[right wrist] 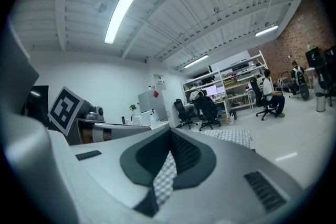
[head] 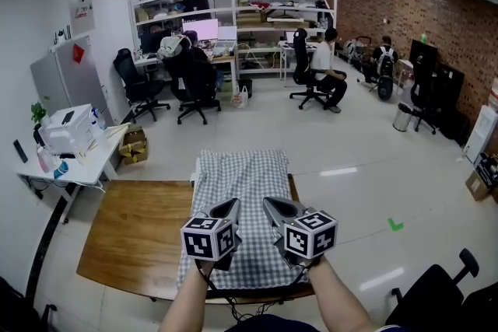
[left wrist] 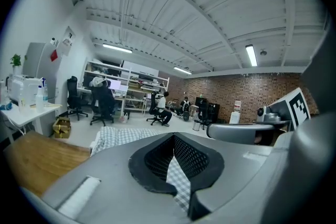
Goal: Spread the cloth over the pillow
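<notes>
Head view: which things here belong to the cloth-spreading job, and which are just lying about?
In the job:
- checked cloth
- left gripper and right gripper, both shut on the cloth's near edge
- wooden table under the cloth
- the pillow itself doesn't show

Lying about:
- white printer
- cardboard box
- office chair
- bin
- shelves

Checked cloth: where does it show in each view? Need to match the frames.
Head view: checked cloth lower centre, on the wooden table, running away from the person.
Left gripper view: checked cloth bottom centre, pinched in the jaws; the rest lies left of centre.
Right gripper view: checked cloth bottom centre, pinched in the jaws; the rest lies right of centre.
Shared landmark: white shelving on the far wall.
</notes>
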The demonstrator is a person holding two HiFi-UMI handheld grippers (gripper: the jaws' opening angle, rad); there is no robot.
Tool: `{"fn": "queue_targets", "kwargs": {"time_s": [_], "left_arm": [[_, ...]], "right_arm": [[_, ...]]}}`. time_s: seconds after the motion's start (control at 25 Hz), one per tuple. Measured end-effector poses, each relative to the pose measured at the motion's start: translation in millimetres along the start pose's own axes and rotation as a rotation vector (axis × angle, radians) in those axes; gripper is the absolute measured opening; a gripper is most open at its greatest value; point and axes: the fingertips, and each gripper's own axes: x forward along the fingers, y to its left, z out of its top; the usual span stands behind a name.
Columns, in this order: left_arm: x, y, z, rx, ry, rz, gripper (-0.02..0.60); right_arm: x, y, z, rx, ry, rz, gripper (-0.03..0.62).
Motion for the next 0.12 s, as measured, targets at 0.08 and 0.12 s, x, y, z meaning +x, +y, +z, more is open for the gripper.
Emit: {"fn": "queue_targets", "kwargs": {"time_s": [0.08, 0.12], "left_arm": [[1.1, -0.4, -1.4, 0.007, 0.008, -0.006, 0.009], [1.6, -0.7, -2.1, 0.010, 0.012, -0.010, 0.009]], "right_arm": [[0.3, -1.7, -0.9, -0.004, 0.002, -0.004, 0.003], [0.4, -2.6, -1.4, -0.006, 0.004, -0.007, 0.003]]}}
